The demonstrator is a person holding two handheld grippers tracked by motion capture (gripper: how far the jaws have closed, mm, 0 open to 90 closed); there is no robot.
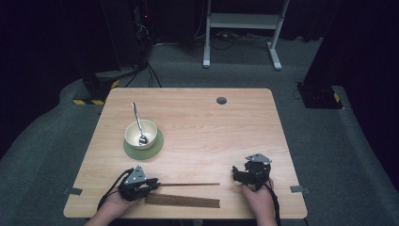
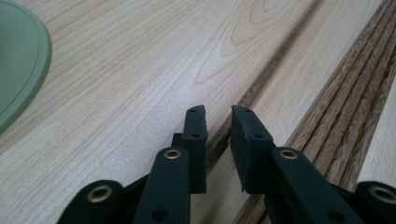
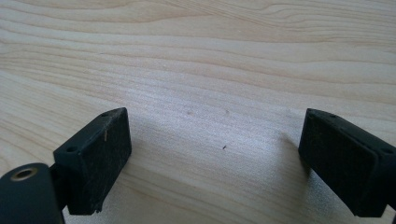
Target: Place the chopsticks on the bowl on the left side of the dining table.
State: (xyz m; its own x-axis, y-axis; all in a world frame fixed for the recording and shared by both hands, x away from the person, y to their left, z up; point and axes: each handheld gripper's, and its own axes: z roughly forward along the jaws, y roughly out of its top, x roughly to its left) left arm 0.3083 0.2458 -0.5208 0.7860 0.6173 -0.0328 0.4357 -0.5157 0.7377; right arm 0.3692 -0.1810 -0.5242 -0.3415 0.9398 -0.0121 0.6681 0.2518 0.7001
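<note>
A single dark chopstick [image 1: 188, 184] lies along the table's near edge. Its left end sits between the jaws of my left gripper [image 1: 155, 183]. In the left gripper view, the chopstick [image 2: 280, 51] runs up and right from the gripper [image 2: 218, 109]. The jaws stand close on either side of it with a narrow gap left, so the pads do not clamp it. My right gripper [image 1: 239, 175] rests low over bare wood at the near right, and in the right gripper view it [image 3: 215, 140] stands wide open with nothing between the jaws.
Several brown sticks [image 1: 182, 201] lie side by side just nearer than the chopstick, also seen at the right of the left gripper view [image 2: 355, 84]. A cream bowl [image 1: 149, 128] with a metal spoon [image 1: 136, 117] stands on a green coaster [image 1: 158, 148] at mid-left.
</note>
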